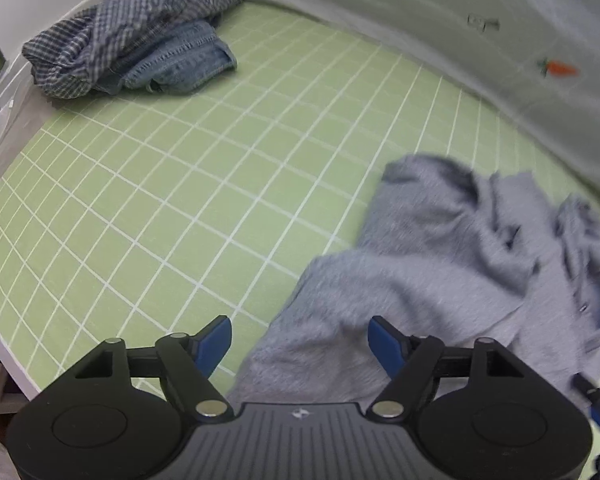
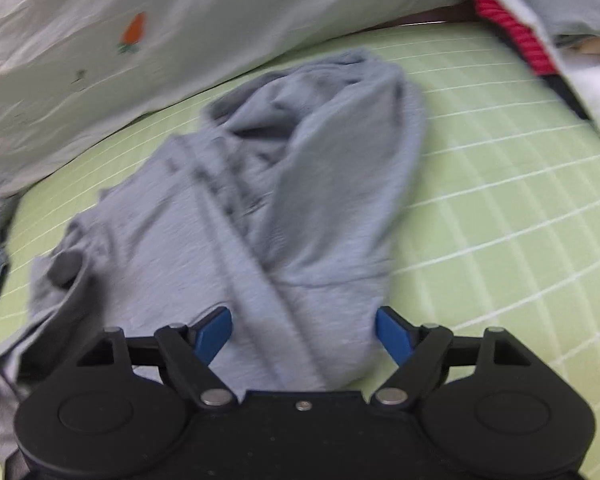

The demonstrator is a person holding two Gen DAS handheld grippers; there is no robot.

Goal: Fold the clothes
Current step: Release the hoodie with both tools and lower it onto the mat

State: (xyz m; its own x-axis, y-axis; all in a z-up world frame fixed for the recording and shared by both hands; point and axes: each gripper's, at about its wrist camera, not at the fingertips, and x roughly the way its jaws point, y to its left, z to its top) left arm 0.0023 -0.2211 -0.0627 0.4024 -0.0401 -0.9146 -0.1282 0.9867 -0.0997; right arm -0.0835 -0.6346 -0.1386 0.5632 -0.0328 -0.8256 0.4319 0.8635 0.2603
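Here both grippers (image 1: 300, 344) (image 2: 304, 334) hover (jaws spread) above the grey garment (image 2: 260, 200).

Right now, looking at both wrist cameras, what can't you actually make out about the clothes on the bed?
- Grey garment: blurred in both views; sleeves and type unclear, near edge behind the right tongs.
- Its right side, left wrist view: cut off by the frame.
- Checked and denim pile: bunched; piece count unclear.
- Red-striped item: blurred, half covered by pale bedding.
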